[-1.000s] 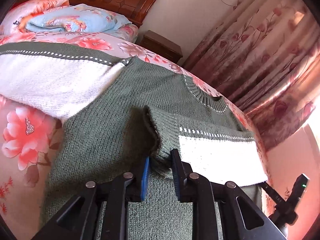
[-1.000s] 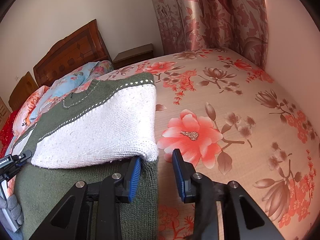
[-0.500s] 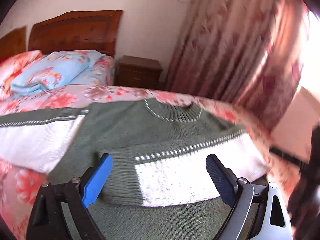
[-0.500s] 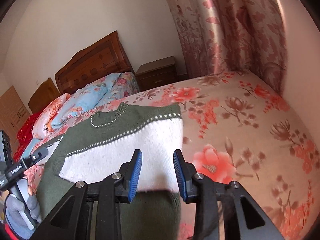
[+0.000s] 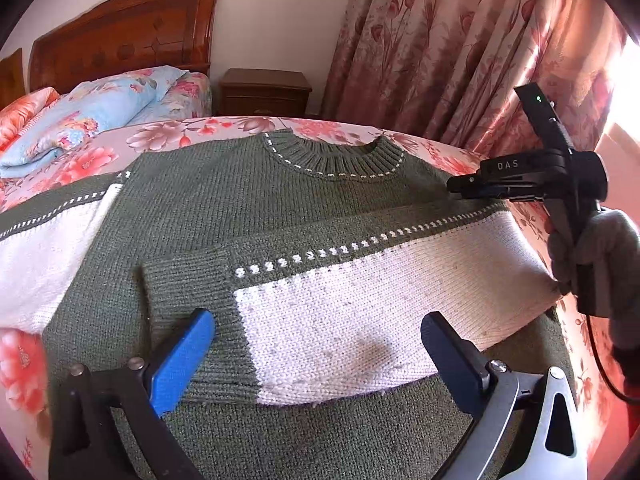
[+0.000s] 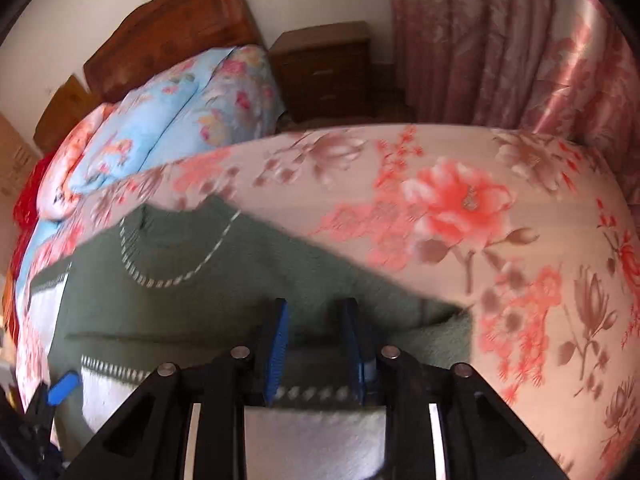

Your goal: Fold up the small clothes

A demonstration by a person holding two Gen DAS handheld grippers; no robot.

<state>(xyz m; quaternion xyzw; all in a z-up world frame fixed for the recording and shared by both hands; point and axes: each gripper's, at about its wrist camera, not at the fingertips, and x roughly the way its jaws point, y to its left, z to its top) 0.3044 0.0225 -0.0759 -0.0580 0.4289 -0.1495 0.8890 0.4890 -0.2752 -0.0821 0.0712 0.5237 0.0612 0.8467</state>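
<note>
A green and white knitted sweater point(image 5: 248, 208) lies flat on the bed, collar away from me. One sleeve point(image 5: 360, 308) is folded across the chest, its green cuff point(image 5: 188, 284) toward the left. The other sleeve point(image 5: 40, 264) stretches out to the left. My left gripper point(image 5: 320, 356) hovers over the folded sleeve, jaws wide open and empty. My right gripper point(image 6: 316, 350) is over the sweater point(image 6: 180, 312) at the shoulder beside the collar. Its jaws are closing, with a gap still between them and no fabric pinched. A gloved hand point(image 5: 592, 264) carries it at the right.
The floral bedsheet point(image 6: 460, 208) runs off to the right of the sweater. A blue flowered quilt point(image 5: 92, 116) lies by the wooden headboard point(image 5: 128, 36). A dark nightstand point(image 5: 264, 92) and pink curtains point(image 5: 460, 52) stand behind the bed.
The left gripper let go of the sleeve cuff and opened wide; the sleeve now lies across the chest. The right gripper swept from the sleeve's fold up to the shoulder, jaws narrower.
</note>
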